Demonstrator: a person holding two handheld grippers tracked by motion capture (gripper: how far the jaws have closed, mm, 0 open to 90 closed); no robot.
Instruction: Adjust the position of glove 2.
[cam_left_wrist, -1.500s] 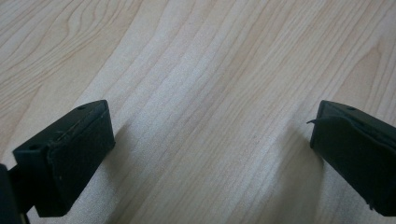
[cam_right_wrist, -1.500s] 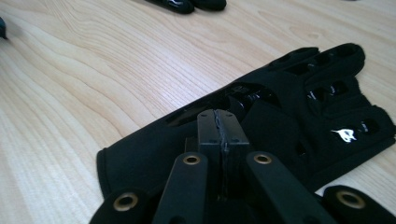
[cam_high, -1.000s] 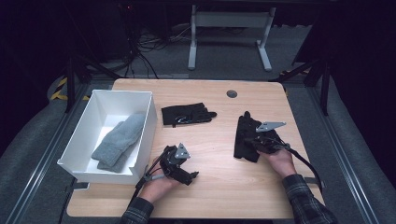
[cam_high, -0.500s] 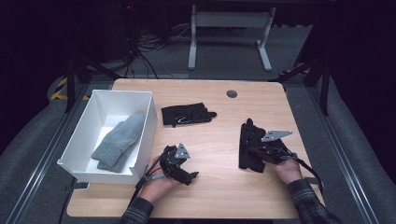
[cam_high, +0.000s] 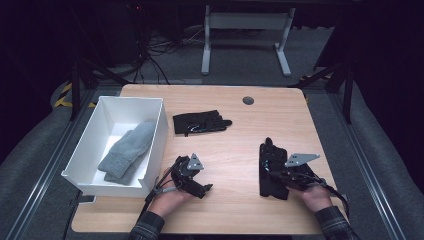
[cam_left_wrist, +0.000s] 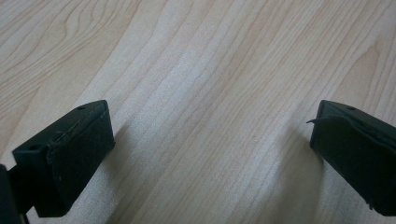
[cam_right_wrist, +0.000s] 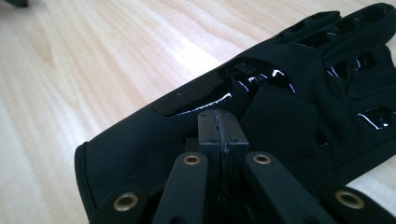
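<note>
A black glove (cam_high: 268, 156) lies flat at the front right of the wooden table (cam_high: 235, 150), fingers pointing away from me. My right gripper (cam_high: 280, 175) sits over its cuff end, jaws pressed together on a pinch of the fabric (cam_right_wrist: 223, 119); in the right gripper view the glove (cam_right_wrist: 303, 112) shows glossy print on its back. A second black glove (cam_high: 201, 122) lies mid-table, farther back. At the front left my left gripper (cam_high: 201, 188) rests low over bare wood, jaws wide apart (cam_left_wrist: 210, 140) with nothing between them.
A white box (cam_high: 156, 131) stands at the table's left edge with grey knitted items (cam_high: 127, 150) inside. A dark round grommet (cam_high: 248, 100) sits near the far edge. Beyond the table are a metal stand (cam_high: 245, 35) and cables on the floor.
The right gripper has slid toward the front right corner, dragging the black glove with it. The left gripper has stayed where it was.
</note>
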